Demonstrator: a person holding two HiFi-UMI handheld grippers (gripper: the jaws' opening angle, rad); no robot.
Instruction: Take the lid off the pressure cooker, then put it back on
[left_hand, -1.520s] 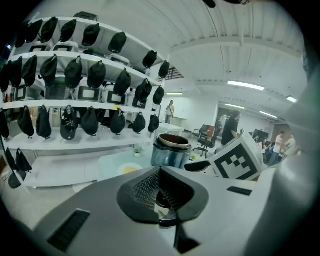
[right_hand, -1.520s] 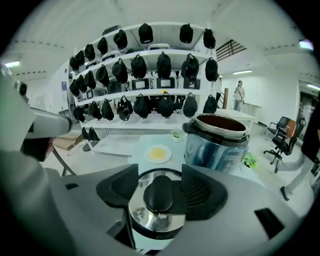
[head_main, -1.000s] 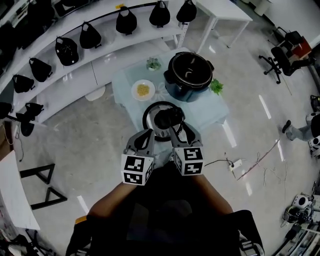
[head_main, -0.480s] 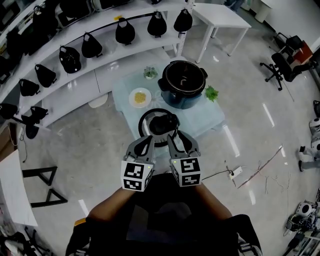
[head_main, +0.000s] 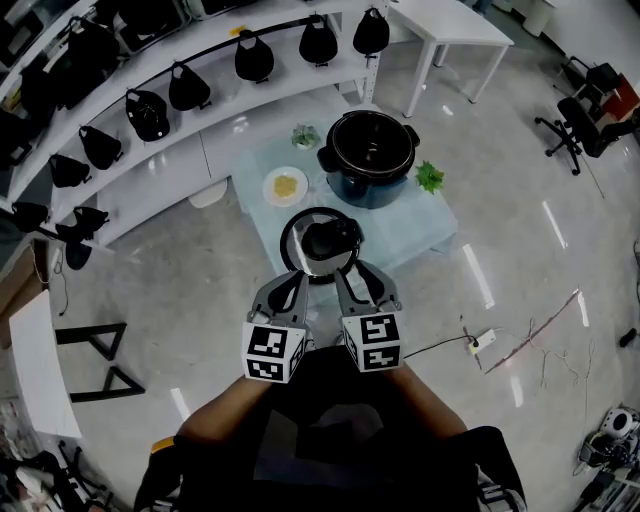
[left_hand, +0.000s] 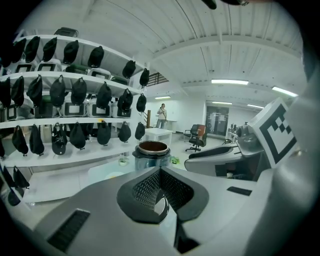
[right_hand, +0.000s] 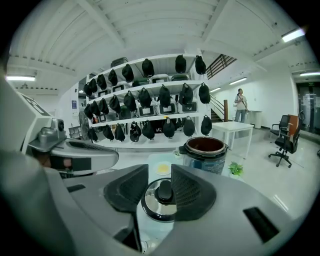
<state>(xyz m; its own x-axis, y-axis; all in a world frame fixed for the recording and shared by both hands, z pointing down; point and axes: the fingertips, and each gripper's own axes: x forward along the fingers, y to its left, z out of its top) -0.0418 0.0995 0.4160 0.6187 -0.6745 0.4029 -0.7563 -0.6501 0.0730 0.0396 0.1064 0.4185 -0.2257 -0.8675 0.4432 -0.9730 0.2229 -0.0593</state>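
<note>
Open floor (head_main: 180, 290) surrounds the work area on the near, left and right sides. A curved run of shelves (head_main: 160, 160) hung with black bags (head_main: 254, 57) closes off the far side, and a white table (head_main: 450, 25) stands at its right end.

The low bench (head_main: 405, 228) stands just in front of the shelves. The cooker (head_main: 372, 155) is upright on the far right part, mouth open upward. The lid (head_main: 320, 245) lies flat on the near part, close to the near edge and apart from the cooker, with its black knob up. Being round, it has no clear long axis. A plate (head_main: 286, 185) of yellow food sits left of the cooker, and a small plant (head_main: 430, 177) to its right.

The left gripper (left_hand: 160, 172) is closed, pads together on nothing. The right gripper (right_hand: 160, 175) has just been closing partway. Its jaws stand apart and empty, and the knob shows through the gap, beyond them. From the head view both tips stop short of the knob.

Only the head view shows the cables (head_main: 520, 335) on the floor at right. Only the gripper views show a person (right_hand: 240, 106) standing far back.
</note>
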